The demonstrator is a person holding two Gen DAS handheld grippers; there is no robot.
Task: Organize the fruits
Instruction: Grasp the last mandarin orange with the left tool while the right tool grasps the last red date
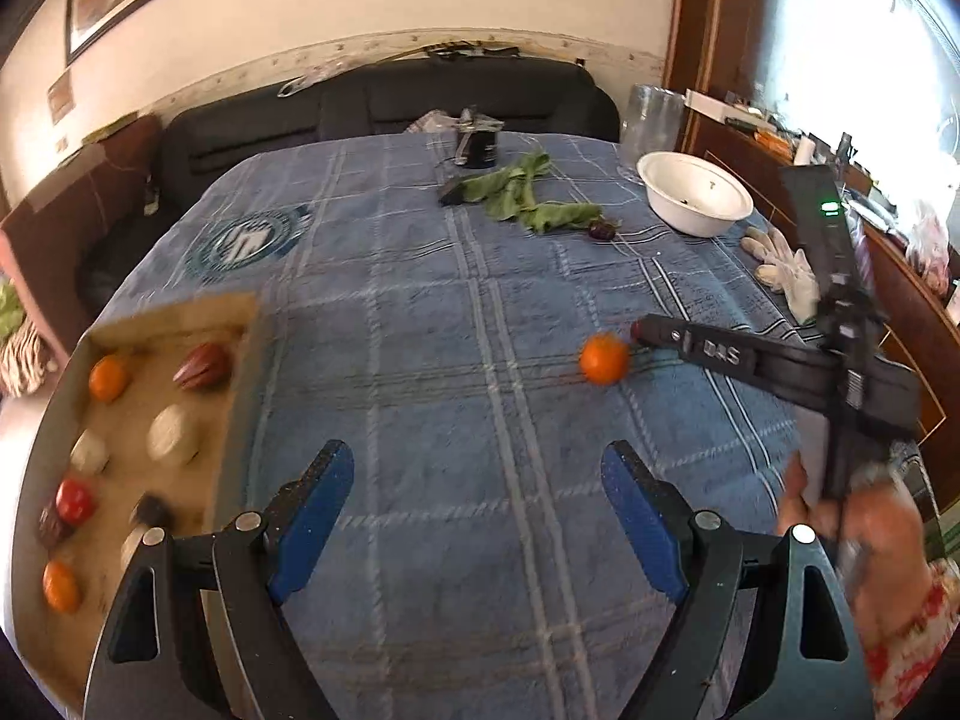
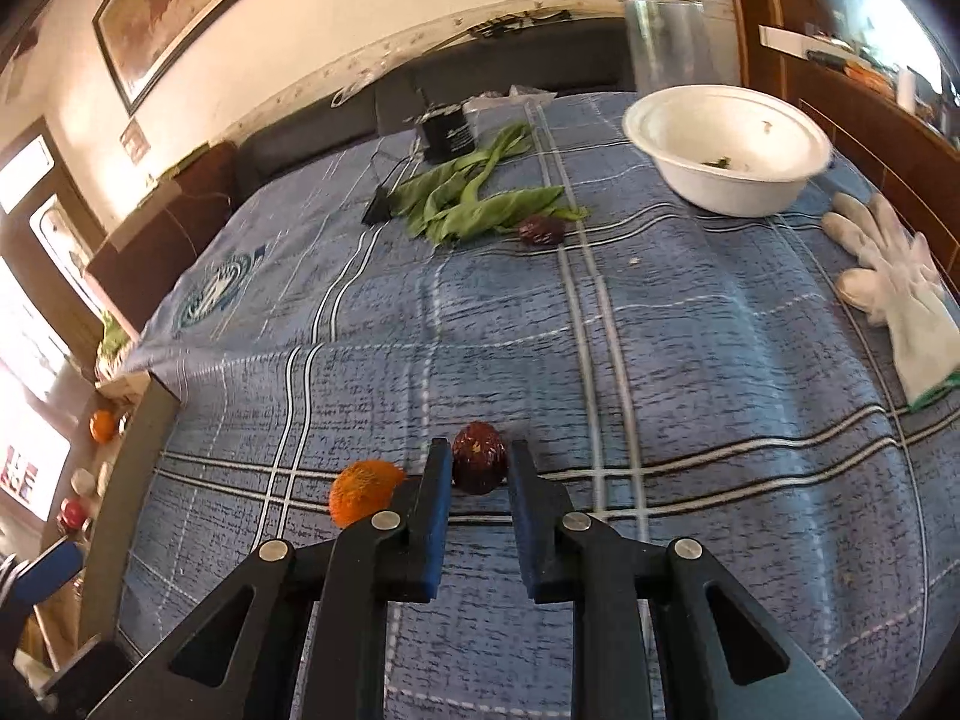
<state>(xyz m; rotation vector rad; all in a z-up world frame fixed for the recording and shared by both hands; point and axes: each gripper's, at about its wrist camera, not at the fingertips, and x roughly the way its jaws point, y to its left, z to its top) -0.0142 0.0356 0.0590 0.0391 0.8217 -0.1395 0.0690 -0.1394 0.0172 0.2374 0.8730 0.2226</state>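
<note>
With my right gripper (image 2: 480,462) clamped on the dark red fruit (image 2: 477,465) on the blue-clothed counter (image 2: 690,372), I judged a straight lift best, clear of the orange (image 2: 363,492) just beside it.

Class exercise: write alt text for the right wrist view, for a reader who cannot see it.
The right gripper is shut on a dark red fruit on a blue plaid tablecloth, an orange fruit just left. Farther back lie green leaves, a white bowl and white gloves.
</note>
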